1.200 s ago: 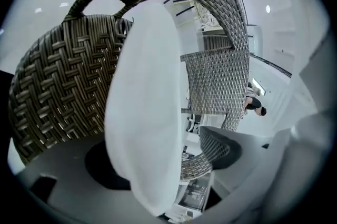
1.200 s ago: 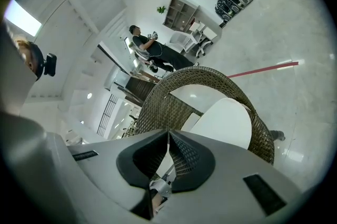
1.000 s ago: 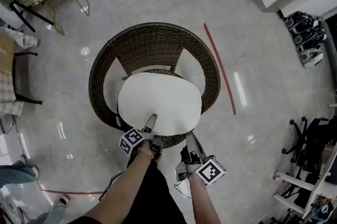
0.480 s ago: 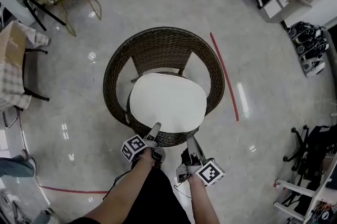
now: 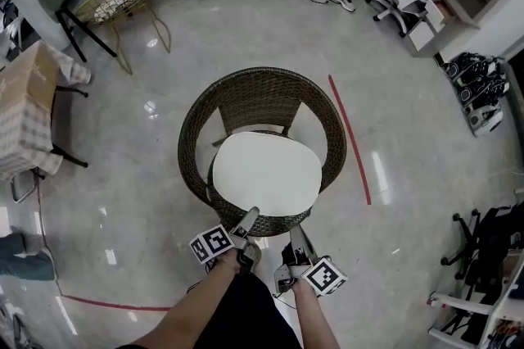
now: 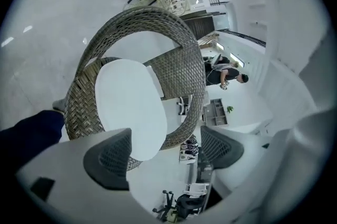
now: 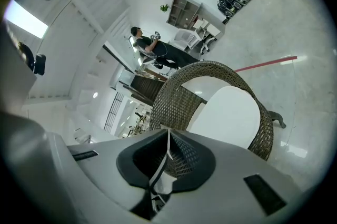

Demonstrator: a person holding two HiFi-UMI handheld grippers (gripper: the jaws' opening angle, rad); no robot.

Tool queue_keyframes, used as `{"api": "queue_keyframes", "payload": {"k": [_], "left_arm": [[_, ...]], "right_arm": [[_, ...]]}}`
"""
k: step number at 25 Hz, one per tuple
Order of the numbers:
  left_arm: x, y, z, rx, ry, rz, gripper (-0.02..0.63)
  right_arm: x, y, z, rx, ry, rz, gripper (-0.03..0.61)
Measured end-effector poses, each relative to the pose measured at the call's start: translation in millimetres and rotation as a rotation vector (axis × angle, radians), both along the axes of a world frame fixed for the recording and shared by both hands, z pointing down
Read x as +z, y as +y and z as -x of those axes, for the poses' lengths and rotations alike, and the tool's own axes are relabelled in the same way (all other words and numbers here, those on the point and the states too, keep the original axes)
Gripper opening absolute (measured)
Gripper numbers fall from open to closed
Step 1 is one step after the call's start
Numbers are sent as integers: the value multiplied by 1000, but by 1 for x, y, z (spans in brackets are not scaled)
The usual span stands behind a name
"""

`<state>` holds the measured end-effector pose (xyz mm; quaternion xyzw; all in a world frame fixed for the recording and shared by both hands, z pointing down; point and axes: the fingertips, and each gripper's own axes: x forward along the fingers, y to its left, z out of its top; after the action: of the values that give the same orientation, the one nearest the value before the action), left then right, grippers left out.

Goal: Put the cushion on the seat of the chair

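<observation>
Cushion (image 5: pixel 266 174) lies flat on the chair (image 5: pixel 193 134) seat, so the task looks done. Left hand-held gripper (image 5: pixel 246 219) is released, its jaws just closing slightly around nothing; right hand-held gripper (image 5: pixel 295 238) is clenched, empty.

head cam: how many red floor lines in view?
2. One red line runs along the floor right of the chair; a second red line is at lower left, near the person's arm. More may be hidden under the chair or the person.

The cushion (image 5: pixel 265 174) lies on the seat of the chair (image 5: pixel 255 101).
</observation>
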<state>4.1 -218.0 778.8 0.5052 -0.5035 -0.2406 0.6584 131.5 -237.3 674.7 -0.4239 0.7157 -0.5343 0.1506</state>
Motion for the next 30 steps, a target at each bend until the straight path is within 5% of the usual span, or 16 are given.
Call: {"api": "queue_keyframes", "payload": {"k": [12,19,30], "left_arm": [[-105,-10,-10,124,-208,-245,170],[-160,-7,-18,155,-242,-337,124],[-217,0,-21,183,-310,-471,23]], "right_arm": [[-37,8,-15,46,34,-21,-9],[-60,19,-18,69,8,-42,-9],[-123,18,-12,54,7,-214,-9]]}}
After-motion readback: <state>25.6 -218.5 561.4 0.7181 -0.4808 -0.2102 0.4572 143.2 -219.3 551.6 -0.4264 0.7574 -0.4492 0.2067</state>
